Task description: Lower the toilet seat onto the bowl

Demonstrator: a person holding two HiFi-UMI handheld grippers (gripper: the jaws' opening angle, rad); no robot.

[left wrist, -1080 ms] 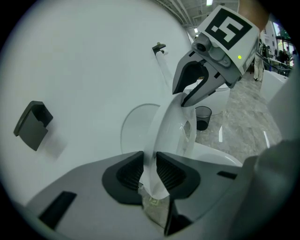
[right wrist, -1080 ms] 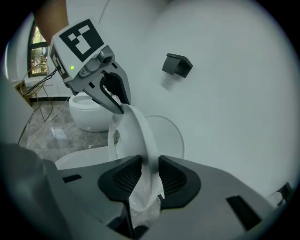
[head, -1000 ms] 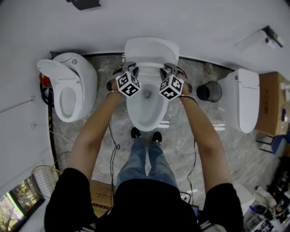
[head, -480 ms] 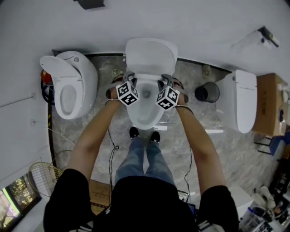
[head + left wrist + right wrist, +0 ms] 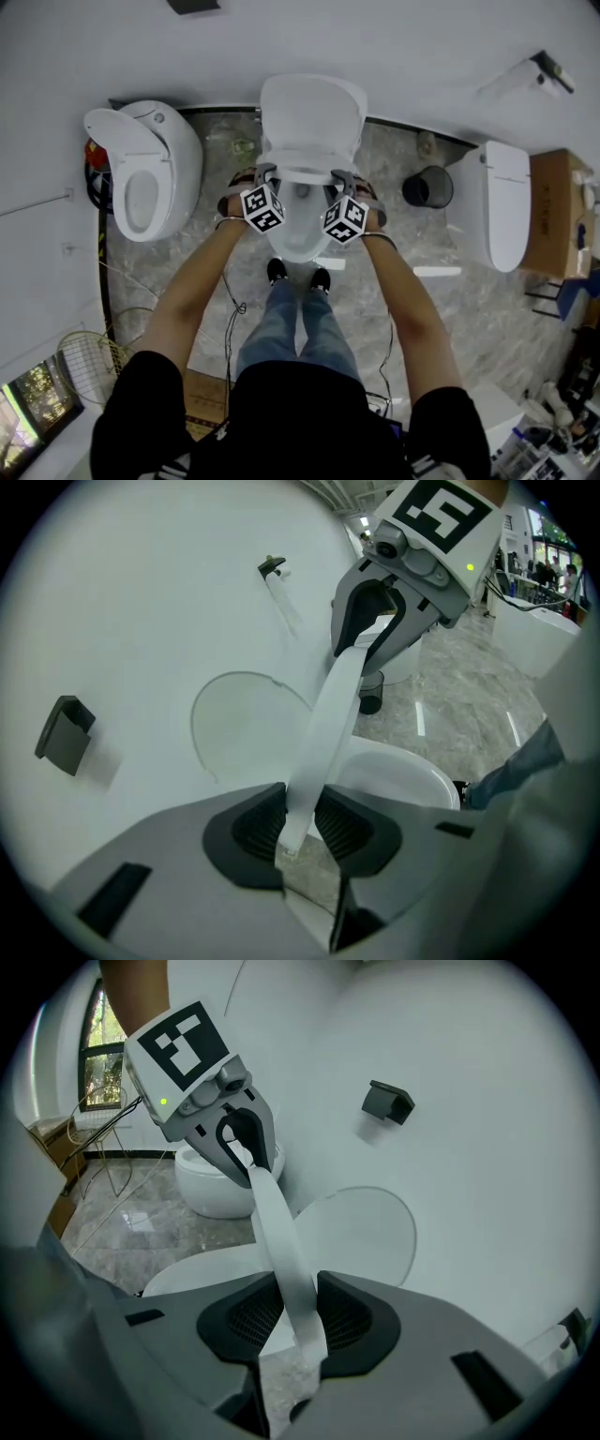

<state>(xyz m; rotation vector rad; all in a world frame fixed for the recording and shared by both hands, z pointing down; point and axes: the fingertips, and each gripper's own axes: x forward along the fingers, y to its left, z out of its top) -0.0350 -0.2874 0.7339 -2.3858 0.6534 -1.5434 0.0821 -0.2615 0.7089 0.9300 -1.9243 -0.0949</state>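
Over the middle bowl (image 5: 300, 246) you've got the seat (image 5: 330, 714) pinched edge-on from both sides. The left gripper (image 5: 302, 825) and right gripper (image 5: 298, 1318) are each clamped narrow on its rim. It sits tilted, partway between the raised lid (image 5: 311, 112) and the bowl. In the head view the grippers cover most of the seat, so the gap underneath is hard to judge.

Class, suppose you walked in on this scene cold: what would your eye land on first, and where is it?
The left gripper and right gripper each clamp the white toilet seat, held partway down over the middle toilet bowl. A left toilet with its lid up and a right toilet with its lid shut flank it, with a black bin beside the right one.
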